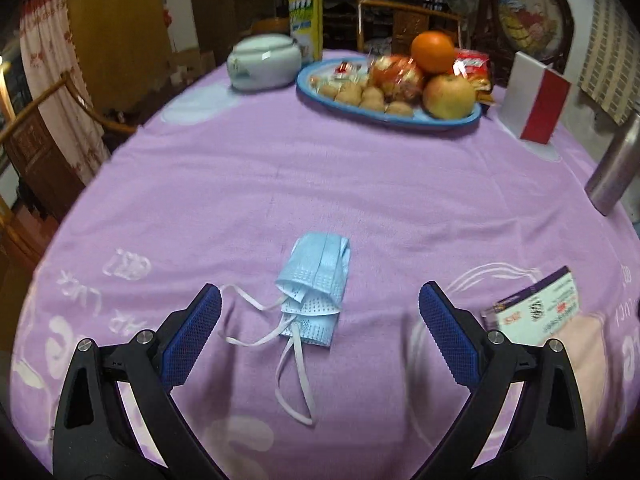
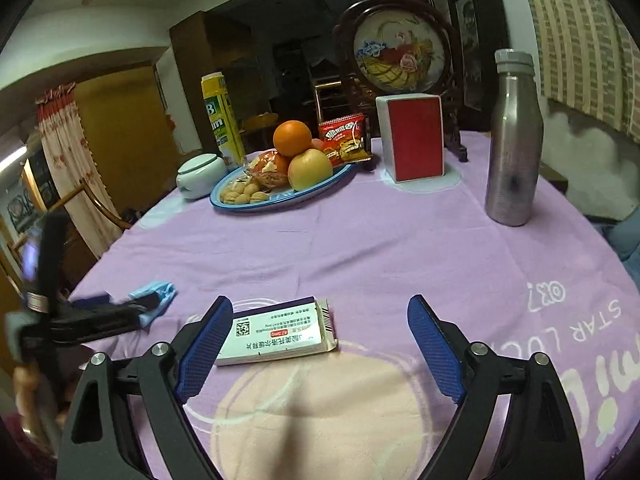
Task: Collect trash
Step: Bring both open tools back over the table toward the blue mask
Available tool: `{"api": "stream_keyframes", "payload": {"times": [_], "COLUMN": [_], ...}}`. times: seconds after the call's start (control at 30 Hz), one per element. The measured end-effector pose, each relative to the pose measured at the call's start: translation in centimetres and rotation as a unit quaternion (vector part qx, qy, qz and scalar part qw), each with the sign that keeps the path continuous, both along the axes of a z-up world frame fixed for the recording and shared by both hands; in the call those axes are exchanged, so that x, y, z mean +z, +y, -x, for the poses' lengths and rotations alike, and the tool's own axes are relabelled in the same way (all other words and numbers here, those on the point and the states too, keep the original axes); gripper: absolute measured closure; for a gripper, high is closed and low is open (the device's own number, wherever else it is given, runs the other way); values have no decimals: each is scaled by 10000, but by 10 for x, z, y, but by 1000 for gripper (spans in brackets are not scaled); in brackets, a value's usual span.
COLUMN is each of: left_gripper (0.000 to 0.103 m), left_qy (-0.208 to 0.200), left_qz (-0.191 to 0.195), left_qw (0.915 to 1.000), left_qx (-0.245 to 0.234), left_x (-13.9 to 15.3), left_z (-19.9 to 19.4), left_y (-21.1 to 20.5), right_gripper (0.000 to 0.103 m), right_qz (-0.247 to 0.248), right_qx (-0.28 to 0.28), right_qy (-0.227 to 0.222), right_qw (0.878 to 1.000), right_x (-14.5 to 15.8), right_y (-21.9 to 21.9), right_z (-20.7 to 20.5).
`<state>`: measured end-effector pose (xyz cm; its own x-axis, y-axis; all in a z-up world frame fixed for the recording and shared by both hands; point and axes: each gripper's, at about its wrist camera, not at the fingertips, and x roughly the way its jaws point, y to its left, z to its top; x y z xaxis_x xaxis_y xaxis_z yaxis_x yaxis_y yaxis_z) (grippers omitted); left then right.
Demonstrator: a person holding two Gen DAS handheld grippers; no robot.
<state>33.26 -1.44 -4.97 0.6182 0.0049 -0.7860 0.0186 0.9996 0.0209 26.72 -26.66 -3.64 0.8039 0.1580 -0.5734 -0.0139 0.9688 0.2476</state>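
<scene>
A crumpled blue face mask (image 1: pixel 314 282) with white ear loops lies on the purple tablecloth (image 1: pixel 320 184). My left gripper (image 1: pixel 320 300) stands open around it, pads apart from it on both sides. To its right lies a white medicine box (image 1: pixel 534 310). In the right wrist view that medicine box (image 2: pixel 278 330) lies flat between the wide-open fingers of my right gripper (image 2: pixel 322 308), close to the left pad, with no pad pressing on it. The left gripper (image 2: pixel 120 310) shows blurred at the left, over the mask (image 2: pixel 158 294).
A blue plate (image 2: pixel 240 204) of fruit, nuts and snacks stands at the back with a white lidded pot (image 2: pixel 200 174) and a yellow carton (image 2: pixel 222 120). A red box (image 2: pixel 414 142), a steel bottle (image 2: pixel 512 140) and a framed embroidery (image 2: pixel 398 52) stand at the right. Wooden chairs surround the table.
</scene>
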Motion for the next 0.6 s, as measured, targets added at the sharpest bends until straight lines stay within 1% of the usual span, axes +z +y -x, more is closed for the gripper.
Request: {"api": "stream_keyframes", "payload": {"times": [0.03, 0.07, 0.13, 0.23, 0.3, 0.33, 0.37, 0.4, 0.43, 0.47, 0.5, 0.53, 0.57, 0.6], "left_gripper": [8, 8, 8, 10, 18, 21, 29, 45, 51, 71, 76, 76, 76, 76], "left_qy": [95, 77, 36, 192, 241, 235, 228, 243, 248, 191, 151, 104, -16, -118], "left_qz": [-13, -35, -216, 144, 210, 182, 162, 172, 155, 103, 219, 337, 558, 673], "left_qw": [10000, 10000, 9996, 9995, 9994, 9995, 9996, 9996, 9996, 9998, 9996, 9993, 9984, 9975], "left_qx": [9, 27, 187, 181, 149, 122, 77, 15, -36, -49, -117, -108, -121, -159], "left_x": [-6, -8, -12, -16, -17, -18, -18, -19, -20, -18, -14, -10, -1, 5], "left_z": [-3, -4, -8, -16, -16, -16, -15, -15, -15, -13, -11, -8, -2, 3], "left_y": [3, 7, 13, 22, 24, 23, 22, 21, 20, 19, 20, 22, 26, 28], "right_gripper": [15, 15, 15, 15, 15, 15, 15, 15, 15, 15, 15, 15, 15, 15], "right_qz": [-49, -75, -41, -41, -142, -182, -203, -191, -161, -118, -94, -71, -64, -57], "right_qx": [0, 4, 32, 69, 101, 110, 112, 102, 95, 88, 94, 108, 116, 133], "right_qy": [6, 10, 43, 173, 267, 291, 309, 320, 328, 338, 346, 356, 359, 363], "right_qw": [10000, 10000, 10000, 9998, 9995, 9993, 9993, 9993, 9993, 9993, 9993, 9993, 9993, 9992], "right_x": [0, -1, -3, -8, -11, -12, -13, -14, -14, -15, -16, -17, -17, -18], "right_y": [-1, -1, 2, 5, 5, 6, 5, 5, 5, 6, 6, 6, 6, 6], "right_z": [0, 0, -1, -3, -4, -4, -4, -5, -5, -6, -7, -9, -10, -11]}}
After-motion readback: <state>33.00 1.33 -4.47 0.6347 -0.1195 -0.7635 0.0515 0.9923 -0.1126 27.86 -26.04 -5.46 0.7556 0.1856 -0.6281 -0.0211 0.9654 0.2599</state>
